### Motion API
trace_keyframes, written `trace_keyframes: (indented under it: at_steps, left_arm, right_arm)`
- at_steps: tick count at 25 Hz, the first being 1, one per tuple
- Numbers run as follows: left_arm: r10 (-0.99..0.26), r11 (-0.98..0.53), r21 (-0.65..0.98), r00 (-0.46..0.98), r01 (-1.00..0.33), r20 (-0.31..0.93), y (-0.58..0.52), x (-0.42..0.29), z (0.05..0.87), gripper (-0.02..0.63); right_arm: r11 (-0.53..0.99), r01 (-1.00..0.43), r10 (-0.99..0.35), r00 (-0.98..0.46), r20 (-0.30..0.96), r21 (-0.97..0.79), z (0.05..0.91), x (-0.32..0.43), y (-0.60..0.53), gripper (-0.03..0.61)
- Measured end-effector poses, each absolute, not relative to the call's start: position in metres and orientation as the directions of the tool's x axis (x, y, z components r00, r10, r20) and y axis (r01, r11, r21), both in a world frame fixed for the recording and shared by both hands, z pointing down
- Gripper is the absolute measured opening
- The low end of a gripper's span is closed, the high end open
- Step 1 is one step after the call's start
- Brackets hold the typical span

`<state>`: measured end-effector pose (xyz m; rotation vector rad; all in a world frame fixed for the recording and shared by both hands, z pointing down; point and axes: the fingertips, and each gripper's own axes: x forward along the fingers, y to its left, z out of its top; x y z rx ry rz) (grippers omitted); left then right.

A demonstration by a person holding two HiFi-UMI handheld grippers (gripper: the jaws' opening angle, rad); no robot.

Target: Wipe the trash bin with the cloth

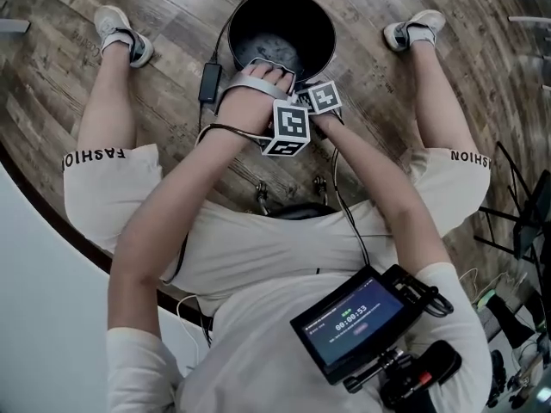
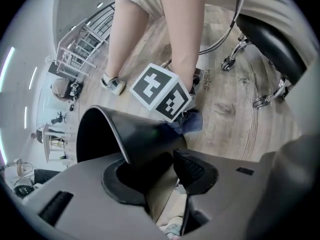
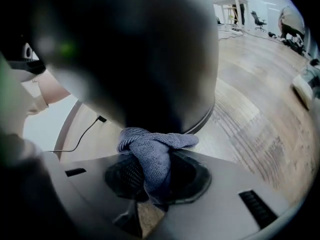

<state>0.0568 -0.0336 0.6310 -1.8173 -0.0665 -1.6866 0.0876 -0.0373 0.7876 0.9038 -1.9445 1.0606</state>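
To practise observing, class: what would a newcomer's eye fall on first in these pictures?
The black trash bin stands on the wooden floor between the seated person's feet, with the left gripper holding its rim between its jaws. The right gripper pinches a grey-blue cloth, bunched at the bin's outer wall.

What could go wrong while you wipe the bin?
1. The left gripper holds only the rim of the bin, so it might tip or slide as you rub.
2. The cloth is bunched in the right gripper; it could slip out.
3. The cable beside the bin might snag.
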Motion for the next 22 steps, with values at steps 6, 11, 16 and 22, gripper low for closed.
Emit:
trace_keyframes:
  at_steps: [6,11,16,22]
  left_arm:
    - [-0.282,-0.776,-0.386,0.274,0.499,0.919,-0.027,0.049,0.61,0.223]
    - [-0.353,-0.757,-0.395,0.184,0.521,0.917,-0.052,0.019,0.615,0.238]
    - [-0.329,-0.729,-0.373,0.184,0.574,0.926,-0.036,0.022,0.638,0.202]
    - [-0.289,-0.736,-0.362,0.218,0.571,0.932,-0.032,0.031,0.639,0.146]
  right_arm:
    - [0.447,-0.782,-0.173,-0.552,0.816,-0.435,0.734,0.071,-0.003,0.103]
    - [0.478,-0.743,-0.223,-0.619,0.753,-0.468,0.648,0.069,0.011,0.103]
    - [0.483,-0.748,-0.323,-0.636,0.701,-0.456,0.586,0.068,-0.022,0.103]
    - [0.448,-0.762,-0.241,-0.606,0.758,-0.468,0.653,0.065,-0.032,0.103]
